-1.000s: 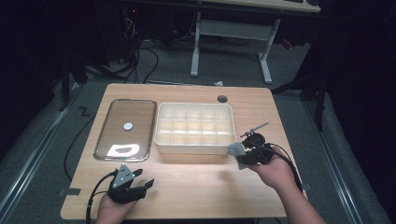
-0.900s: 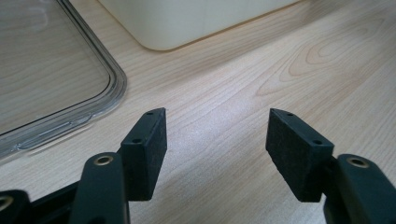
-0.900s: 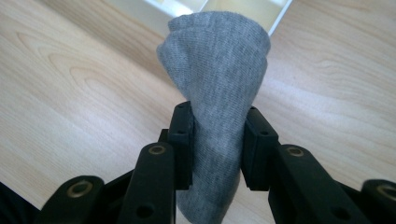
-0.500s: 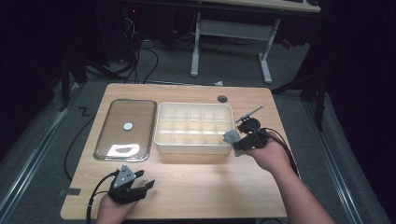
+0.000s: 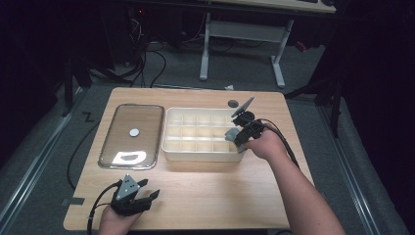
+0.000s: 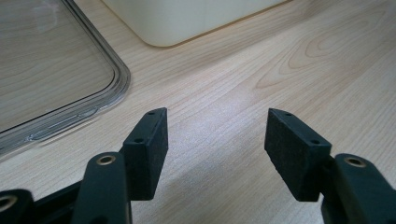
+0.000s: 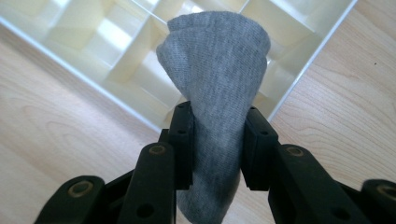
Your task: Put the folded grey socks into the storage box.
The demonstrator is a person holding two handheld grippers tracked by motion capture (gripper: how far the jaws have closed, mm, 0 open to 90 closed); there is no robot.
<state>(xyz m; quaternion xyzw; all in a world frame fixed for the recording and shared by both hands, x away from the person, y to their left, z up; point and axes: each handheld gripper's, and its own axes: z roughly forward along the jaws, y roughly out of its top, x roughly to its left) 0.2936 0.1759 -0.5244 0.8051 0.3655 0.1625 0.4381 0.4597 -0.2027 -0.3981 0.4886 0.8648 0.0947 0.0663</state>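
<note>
Your right hand-held gripper (image 7: 217, 140) is clamped on a rolled grey sock (image 7: 219, 79), held over the near right corner of the cream divided box (image 5: 195, 147). Pick one compartment, centre the sock above it, lower until it sits between the dividers, then release. Your left hand-held gripper (image 6: 215, 140) rests wide and empty on the surface (image 5: 220, 191) near the clear lid (image 5: 132, 132). Since a second ago, your right hand has carried the sock from beside the box to over it; your left hasn't moved.
</note>
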